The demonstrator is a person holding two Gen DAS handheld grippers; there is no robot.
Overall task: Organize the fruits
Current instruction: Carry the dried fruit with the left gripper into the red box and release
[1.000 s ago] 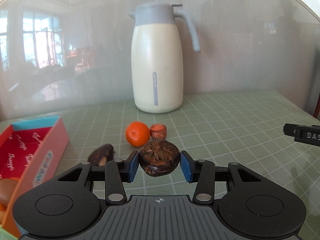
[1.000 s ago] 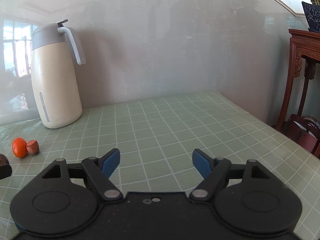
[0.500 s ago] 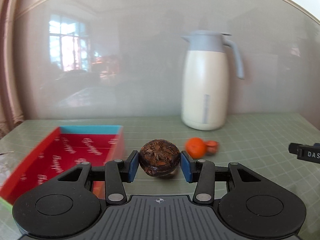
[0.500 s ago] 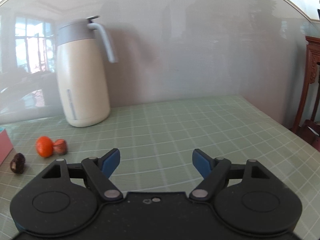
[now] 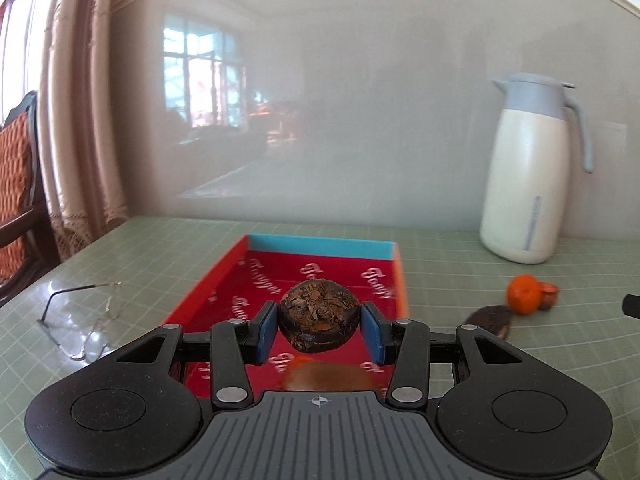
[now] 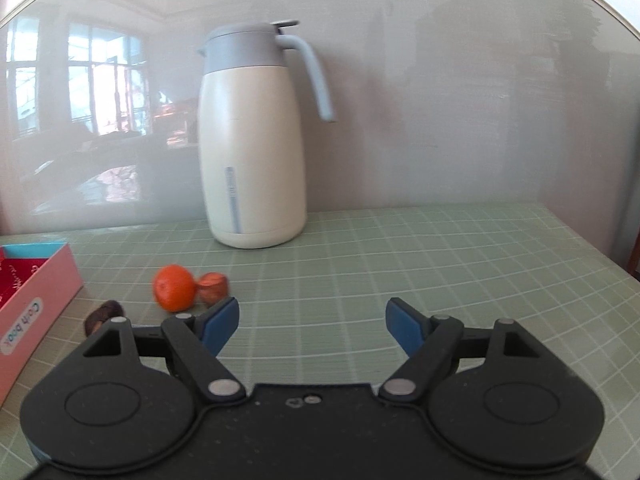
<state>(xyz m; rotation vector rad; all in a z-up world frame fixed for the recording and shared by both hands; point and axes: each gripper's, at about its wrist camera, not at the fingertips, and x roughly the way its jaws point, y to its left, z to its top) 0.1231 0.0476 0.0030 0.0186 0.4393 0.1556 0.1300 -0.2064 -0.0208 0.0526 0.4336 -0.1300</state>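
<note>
My left gripper (image 5: 319,328) is shut on a dark brown, rough, round fruit (image 5: 319,314) and holds it above the near end of a red box (image 5: 320,274) with a blue far wall. An orange blur of another fruit (image 5: 326,376) lies in the box under the fingers. On the table right of the box sit an orange mandarin (image 5: 524,294), a small reddish-brown fruit (image 5: 548,294) and a dark shrivelled fruit (image 5: 490,318). My right gripper (image 6: 312,326) is open and empty over the table, with the mandarin (image 6: 174,288), reddish-brown fruit (image 6: 214,286) and dark fruit (image 6: 105,314) to its left.
A cream jug with a grey-blue lid and handle (image 5: 530,184) stands at the back by the glossy wall (image 6: 252,148). A pair of glasses (image 5: 82,320) lies left of the box. The box's pink outer side (image 6: 34,312) shows at the right wrist view's left edge. A wooden chair (image 5: 18,196) stands at the far left.
My left gripper carried the dark round fruit leftward, from over the loose fruits to above the red box. The right gripper also swung left, bringing jug, mandarin and box into view.
</note>
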